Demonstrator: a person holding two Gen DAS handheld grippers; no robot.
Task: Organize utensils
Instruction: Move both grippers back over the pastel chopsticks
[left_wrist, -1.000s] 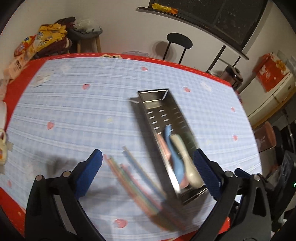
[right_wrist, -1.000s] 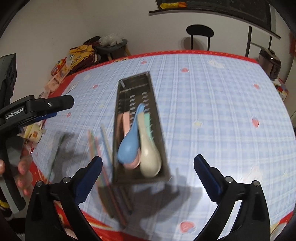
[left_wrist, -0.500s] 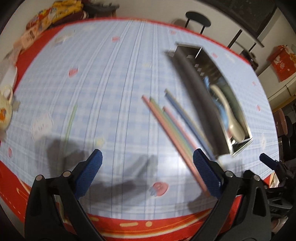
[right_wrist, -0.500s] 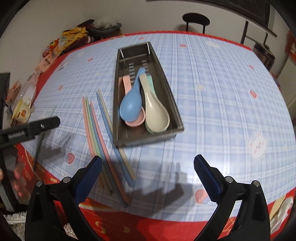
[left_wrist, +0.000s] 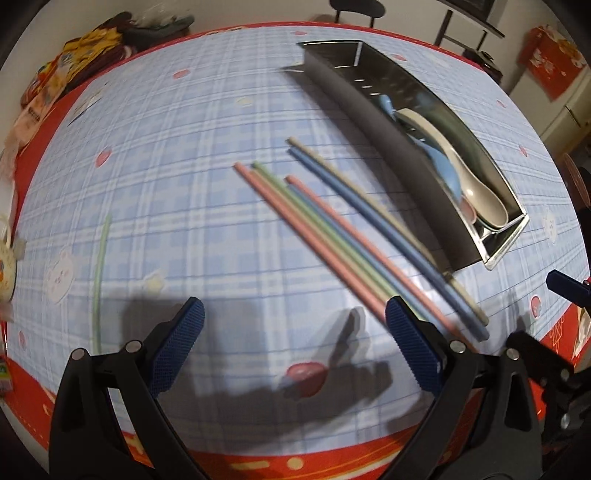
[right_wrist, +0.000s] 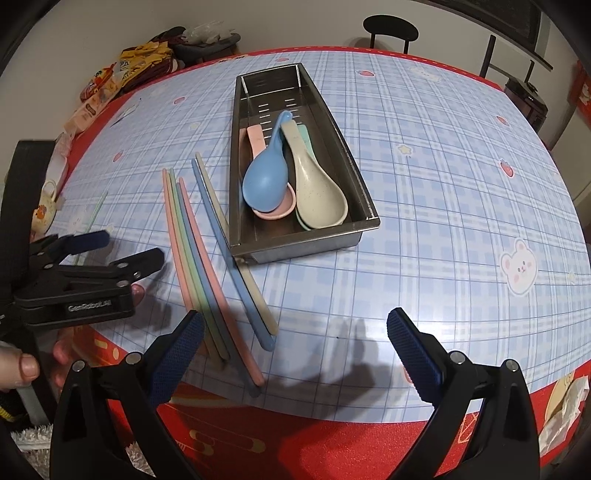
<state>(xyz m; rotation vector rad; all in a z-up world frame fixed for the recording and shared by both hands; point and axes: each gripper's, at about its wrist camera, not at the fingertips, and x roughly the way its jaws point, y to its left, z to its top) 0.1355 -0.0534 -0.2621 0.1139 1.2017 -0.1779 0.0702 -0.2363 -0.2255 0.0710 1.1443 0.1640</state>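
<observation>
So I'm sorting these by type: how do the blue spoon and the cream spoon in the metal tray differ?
The blue spoon lies bowl-down, its rounded back up; the cream spoon lies bowl-up, its hollow showing. The blue spoon rests on a pink spoon; the cream spoon covers a green one. The blue spoon is plain, the cream spoon speckled. Both lie lengthwise in the metal tray, bowls toward the table's near edge.

A lived-in home dining corner.

The table (right_wrist: 424, 155) wears a blue checked oilcloth with bears and strawberries over a red cover; snack packets (right_wrist: 99, 88) are heaped at its far edge, a round black stool (right_wrist: 390, 27) stands by the plain wall, a rice cooker (right_wrist: 524, 101) sits on the floor, and a red printed box (left_wrist: 550, 59) rests on a pale cabinet.
</observation>
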